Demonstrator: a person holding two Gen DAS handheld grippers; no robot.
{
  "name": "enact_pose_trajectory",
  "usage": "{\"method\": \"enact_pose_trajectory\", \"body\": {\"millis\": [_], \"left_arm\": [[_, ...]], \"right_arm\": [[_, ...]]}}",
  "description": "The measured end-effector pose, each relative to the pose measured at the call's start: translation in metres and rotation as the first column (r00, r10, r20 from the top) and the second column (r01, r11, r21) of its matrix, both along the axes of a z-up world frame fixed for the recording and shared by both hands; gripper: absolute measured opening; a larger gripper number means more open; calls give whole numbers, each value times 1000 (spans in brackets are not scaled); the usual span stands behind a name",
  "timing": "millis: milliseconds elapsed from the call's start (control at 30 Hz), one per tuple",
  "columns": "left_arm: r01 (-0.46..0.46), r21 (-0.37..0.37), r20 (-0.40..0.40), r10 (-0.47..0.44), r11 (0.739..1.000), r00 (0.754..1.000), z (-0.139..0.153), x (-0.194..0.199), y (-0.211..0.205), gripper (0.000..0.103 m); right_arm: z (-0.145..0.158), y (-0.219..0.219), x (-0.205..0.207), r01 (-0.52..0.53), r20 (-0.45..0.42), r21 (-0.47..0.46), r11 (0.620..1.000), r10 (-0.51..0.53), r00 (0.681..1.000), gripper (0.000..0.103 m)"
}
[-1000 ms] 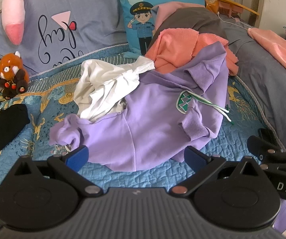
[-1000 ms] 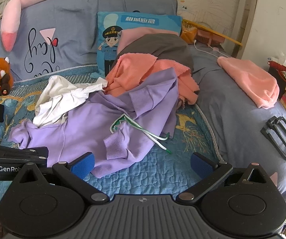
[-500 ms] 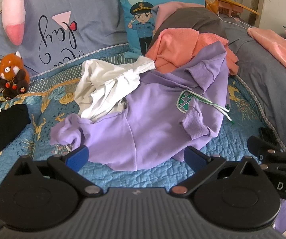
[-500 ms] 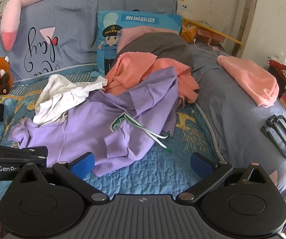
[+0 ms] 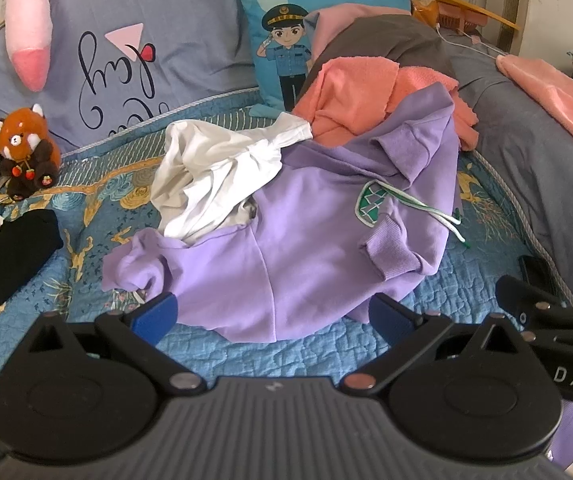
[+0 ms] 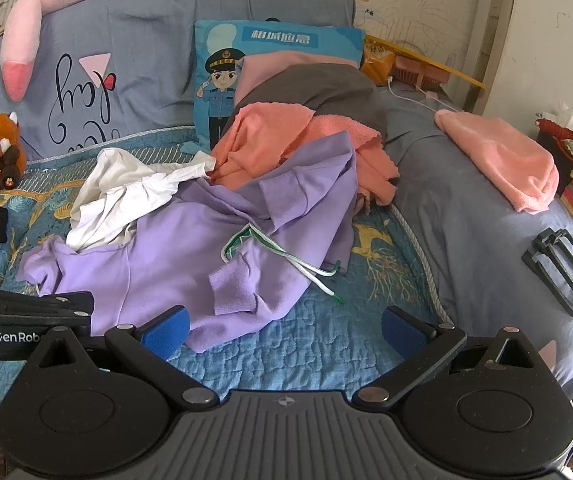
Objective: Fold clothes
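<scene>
Both tools spread wide and gripping nothing — left tool (image 5: pixel 272 316) poised over the near hem of the purple hoodie (image 5: pixel 306 248), right tool (image 6: pixel 284 330) just beside it, low over the blue quilt (image 6: pixel 310 356) of the bed.

Hoodie crumpled in the middle of the quilt: one sleeve bunched toward the near left, a ribbed cuff (image 5: pixel 390 252) folded onto the chest, hood flopped back against the orange towel (image 5: pixel 350 96), white-and-green drawstring (image 6: pixel 306 268) trailing off to the right. White garment (image 5: pixel 214 184) lying partly on the hoodie's upper left shoulder, touching it.

Step in hand, by the look of it: taking hold of the hoodie to lay it flat before any fold. Best done by:

- pinching one layer only at the near hem, one tool near each corner, not a bunched handful
- lifting just enough to shake the body open, then dragging toward the near edge of the bed so the cloth spreads
- getting the white garment clear first, or pulling gently — likely to ride along otherwise
- keeping the drawstring out of the pinch and off the fold line
- freeing the tucked cuff and the bunched sleeve before flattening

Soft fleece, probably slow to slide on the quilted surface; a low, steady pull likely better than a jerk.
</scene>
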State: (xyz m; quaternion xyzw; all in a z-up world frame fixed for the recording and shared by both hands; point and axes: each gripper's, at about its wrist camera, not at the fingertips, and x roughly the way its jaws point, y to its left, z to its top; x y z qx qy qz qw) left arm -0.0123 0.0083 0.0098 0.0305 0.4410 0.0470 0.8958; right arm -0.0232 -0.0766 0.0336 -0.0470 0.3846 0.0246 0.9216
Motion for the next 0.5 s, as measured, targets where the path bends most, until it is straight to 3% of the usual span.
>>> {"method": "enact_pose_trajectory", "body": {"millis": [500], "left_arm": [[-6,-1,-3,6,1000,1000,-1,0,1,103]], "right_arm": [[-1,1,0,1,-4,-2,1000,-1,1000,103]]}}
